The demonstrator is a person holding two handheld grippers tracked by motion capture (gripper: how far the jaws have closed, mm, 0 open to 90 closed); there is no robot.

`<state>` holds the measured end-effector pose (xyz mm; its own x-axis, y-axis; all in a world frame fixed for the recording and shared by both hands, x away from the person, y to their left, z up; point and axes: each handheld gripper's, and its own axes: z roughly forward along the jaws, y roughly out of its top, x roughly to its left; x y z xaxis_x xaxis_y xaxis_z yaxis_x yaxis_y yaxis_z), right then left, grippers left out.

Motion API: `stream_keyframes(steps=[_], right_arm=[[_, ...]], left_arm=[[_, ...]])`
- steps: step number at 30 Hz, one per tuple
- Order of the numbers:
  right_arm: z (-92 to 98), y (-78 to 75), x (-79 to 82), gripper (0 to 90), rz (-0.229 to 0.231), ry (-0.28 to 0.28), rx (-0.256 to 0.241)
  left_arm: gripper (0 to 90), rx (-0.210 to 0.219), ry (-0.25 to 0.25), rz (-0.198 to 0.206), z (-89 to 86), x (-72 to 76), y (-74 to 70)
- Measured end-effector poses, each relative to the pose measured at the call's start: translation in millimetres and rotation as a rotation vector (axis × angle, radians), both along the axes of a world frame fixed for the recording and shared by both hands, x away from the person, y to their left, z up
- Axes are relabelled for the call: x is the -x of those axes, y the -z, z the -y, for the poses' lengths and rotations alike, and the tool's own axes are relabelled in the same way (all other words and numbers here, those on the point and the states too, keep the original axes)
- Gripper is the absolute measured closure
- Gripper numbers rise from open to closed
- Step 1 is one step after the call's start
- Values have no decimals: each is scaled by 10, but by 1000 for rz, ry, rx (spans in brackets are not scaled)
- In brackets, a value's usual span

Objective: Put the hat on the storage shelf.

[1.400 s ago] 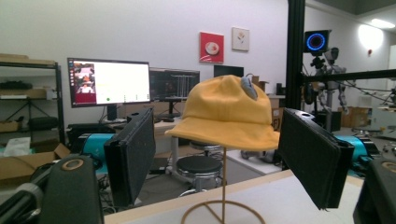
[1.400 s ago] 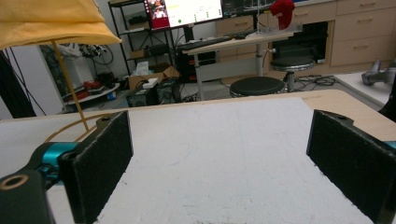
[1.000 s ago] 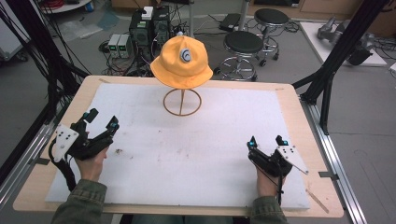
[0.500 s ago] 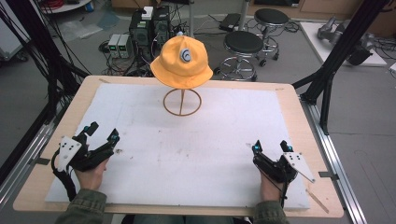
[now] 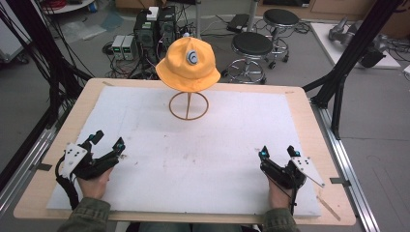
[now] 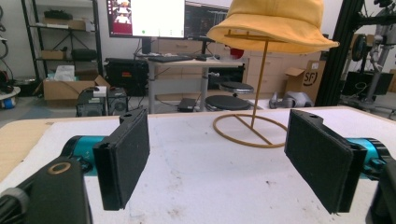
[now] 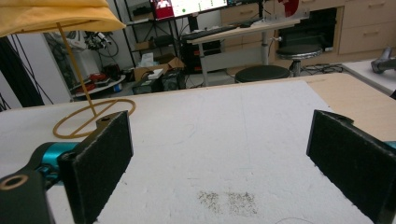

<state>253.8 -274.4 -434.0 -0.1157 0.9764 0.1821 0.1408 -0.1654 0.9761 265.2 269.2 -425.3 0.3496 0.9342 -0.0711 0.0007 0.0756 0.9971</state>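
Yellow hat on its wire stand at the tabletop's far edge; our left hand-held gripper and right hand-held gripper rest open, and a one-sided tug could topple the light stand.

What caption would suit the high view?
Yellow hat on a wire stand; open left gripper and right gripper near the table's front edge.

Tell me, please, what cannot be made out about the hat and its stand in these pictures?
- Hat: its crown top is cut off by the upper edge in the left gripper view; the right gripper view catches just a brim corner.
- Stand: its top is hidden under the hat.
- Hat badge: too small to read, high view.
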Motion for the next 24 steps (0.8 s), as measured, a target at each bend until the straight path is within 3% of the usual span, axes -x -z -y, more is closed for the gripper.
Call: stream_keyframes(steps=[24], right_arm=[[23,19,-30,60,-31,-5,-20]], left_arm=[[227,36,29,-39,-41,6,76]])
